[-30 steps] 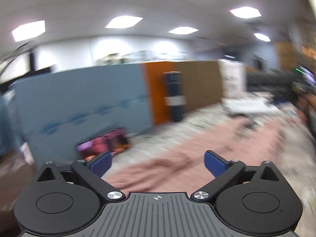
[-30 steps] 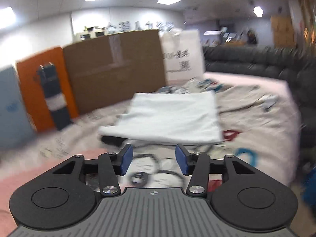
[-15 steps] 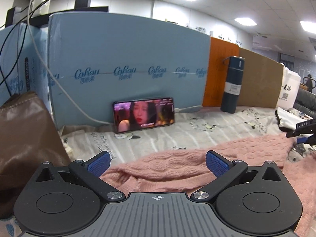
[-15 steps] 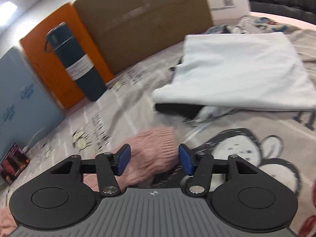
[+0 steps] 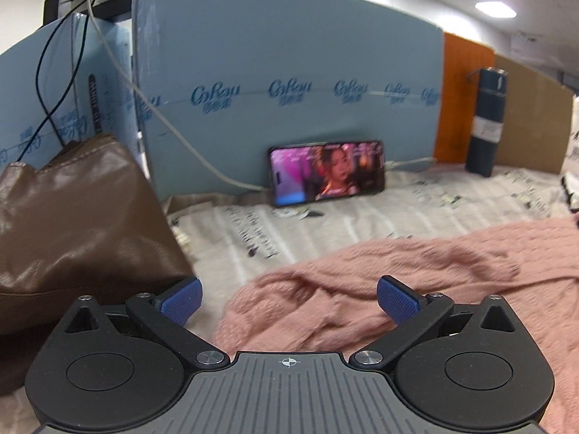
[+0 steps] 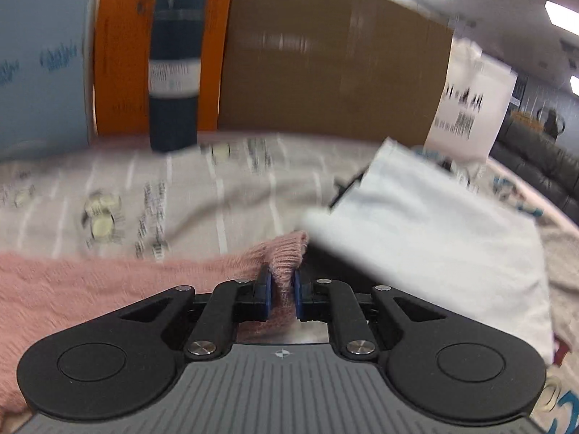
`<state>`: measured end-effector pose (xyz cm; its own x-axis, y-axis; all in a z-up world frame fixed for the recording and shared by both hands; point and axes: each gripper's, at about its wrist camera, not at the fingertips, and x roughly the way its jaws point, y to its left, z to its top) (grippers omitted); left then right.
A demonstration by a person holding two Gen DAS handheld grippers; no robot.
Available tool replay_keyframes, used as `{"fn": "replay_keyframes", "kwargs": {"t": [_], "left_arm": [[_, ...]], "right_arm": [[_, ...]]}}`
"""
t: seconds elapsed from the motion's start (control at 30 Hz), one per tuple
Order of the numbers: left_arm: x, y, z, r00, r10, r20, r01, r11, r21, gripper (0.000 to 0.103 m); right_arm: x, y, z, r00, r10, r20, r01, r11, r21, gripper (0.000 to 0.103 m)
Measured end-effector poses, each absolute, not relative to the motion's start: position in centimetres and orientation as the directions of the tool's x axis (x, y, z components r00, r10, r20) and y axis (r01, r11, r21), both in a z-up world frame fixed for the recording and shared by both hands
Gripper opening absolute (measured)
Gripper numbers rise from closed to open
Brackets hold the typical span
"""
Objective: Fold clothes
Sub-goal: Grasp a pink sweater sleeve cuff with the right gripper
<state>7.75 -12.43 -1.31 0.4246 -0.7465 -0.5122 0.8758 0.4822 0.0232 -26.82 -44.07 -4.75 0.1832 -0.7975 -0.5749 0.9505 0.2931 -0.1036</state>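
A pink knitted sweater (image 5: 416, 275) lies spread over the printed bedsheet (image 5: 325, 224). My left gripper (image 5: 287, 302) hangs open just above the sweater's near left edge, with only air between its blue pads. In the right wrist view the sweater's ribbed cuff (image 6: 289, 253) stands up between the pads of my right gripper (image 6: 282, 291). Its jaws are closing and the pads pinch the knit. The rest of the pink sweater (image 6: 90, 282) trails off to the left.
A brown leather bag (image 5: 72, 224) sits close on the left. A phone (image 5: 327, 171) with a lit screen leans on blue foam boards (image 5: 289, 83). A dark blue flask (image 6: 175, 58) stands by orange and cardboard panels. A folded white cloth (image 6: 434, 228) lies right of the cuff.
The right gripper swung left and down to the sweater's cuff and closed on it. The left gripper swung left and tipped down over the sweater's edge, staying open.
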Motion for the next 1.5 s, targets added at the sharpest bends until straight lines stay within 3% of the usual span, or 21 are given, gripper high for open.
{"fn": "replay_keyframes", "kwargs": {"t": [0.07,0.13,0.2,0.33,0.47,0.57,0.7,0.77,0.83,0.93,1.13,1.2,1.5], "left_arm": [[8.0,-12.2,-1.2,0.439,-0.745,-0.503,0.867,0.498,0.019,0.103],[8.1,-11.5,-0.7,0.446,-0.756,-0.479,0.863,0.505,0.005,0.103],[8.1,-10.9,-0.1,0.455,-0.767,-0.452,0.858,0.513,-0.006,0.103],[8.0,-10.0,0.6,0.475,-0.773,-0.420,0.850,0.526,-0.007,0.103],[8.2,-9.3,0.8,0.490,-0.769,-0.410,0.843,0.539,-0.003,0.103],[8.4,-8.9,0.9,0.484,-0.776,-0.404,0.842,0.539,-0.027,0.103],[8.7,-8.4,1.0,0.476,-0.786,-0.395,0.843,0.536,-0.051,0.103],[8.9,-8.3,0.9,0.472,-0.787,-0.397,0.841,0.537,-0.065,0.103],[9.1,-8.2,0.8,0.468,-0.789,-0.398,0.840,0.537,-0.075,0.103],[9.2,-8.0,0.8,0.466,-0.791,-0.398,0.840,0.536,-0.082,0.103],[9.3,-7.7,1.0,0.472,-0.794,-0.383,0.835,0.542,-0.094,0.103],[9.2,-7.6,1.1,0.473,-0.795,-0.380,0.836,0.541,-0.093,0.103],[8.7,-7.8,0.9,0.467,-0.799,-0.379,0.847,0.527,-0.065,0.103]], "right_arm": [[-27.1,-43.8,-4.1,0.164,-0.817,-0.553,0.959,0.264,-0.105,0.024],[-27.0,-42.9,-3.0,0.135,-0.845,-0.518,0.963,0.236,-0.133,0.048],[-26.7,-41.0,-1.8,0.158,-0.871,-0.466,0.960,0.245,-0.133,0.051],[-25.9,-37.2,0.7,0.343,-0.839,-0.424,0.927,0.375,0.008,0.058],[-23.0,-34.7,1.1,0.608,-0.653,-0.451,0.786,0.574,0.228,0.058],[-19.4,-33.9,0.0,0.736,-0.471,-0.486,0.660,0.657,0.363,0.056],[-14.8,-33.0,-1.7,0.759,-0.361,-0.542,0.610,0.686,0.397,0.048],[-13.0,-32.7,-2.4,0.755,-0.327,-0.568,0.597,0.700,0.391,0.041],[-11.6,-32.5,-3.3,0.755,-0.285,-0.590,0.582,0.705,0.405,0.022],[-11.1,-31.9,-3.8,0.756,-0.271,-0.596,0.576,0.707,0.410,0.011],[-13.3,-31.9,-1.4,0.843,-0.227,-0.487,0.502,0.657,0.563,0.009],[-13.8,-31.5,-0.4,0.841,-0.249,-0.480,0.510,0.663,0.549,0.009],[-11.1,-30.4,-2.8,0.732,-0.329,-0.597,0.603,0.721,0.342,0.010]]}}
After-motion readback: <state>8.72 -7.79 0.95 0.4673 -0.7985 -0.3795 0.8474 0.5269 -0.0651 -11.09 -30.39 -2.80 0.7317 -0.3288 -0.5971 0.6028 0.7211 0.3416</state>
